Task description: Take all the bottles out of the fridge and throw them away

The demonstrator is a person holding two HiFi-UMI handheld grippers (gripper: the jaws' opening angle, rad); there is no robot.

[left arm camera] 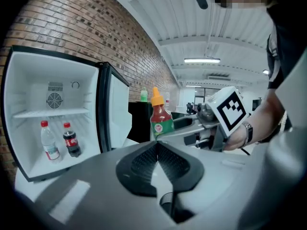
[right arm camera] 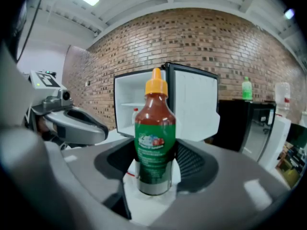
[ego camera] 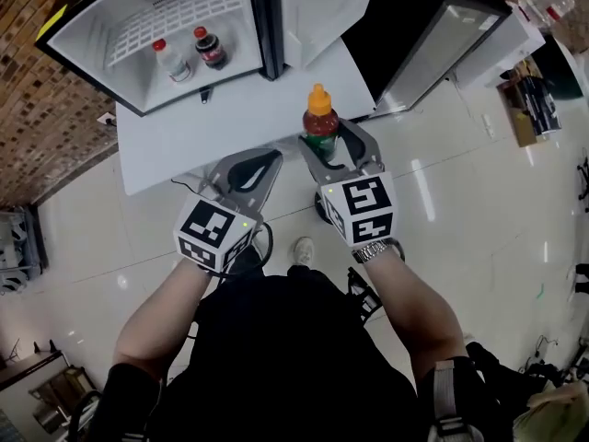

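- In the head view, at 12 o'clock from my body: my right fingers (right arm camera: 193, 163) are clamped on the lower body of the sauce bottle (right arm camera: 154, 143). It is clear of the fridge (ego camera: 87, 40), orange cap up, with its long axis upright and crossing the fingers.
- At 11 o'clock from both hands: the open fridge on the white worktop (ego camera: 184, 145). Two bottles stand upright on its floor, the clear bottle (ego camera: 171, 61) and just beside it the cola bottle (ego camera: 210, 48).
- Beside the right hand, at its 9 o'clock: my left fingers (left arm camera: 143, 166), pressed together with nothing between them.
- Judgement: the left hand is free and lies nearer the fridge, so it suits the next pick. No bin for the sauce bottle shows in any view.
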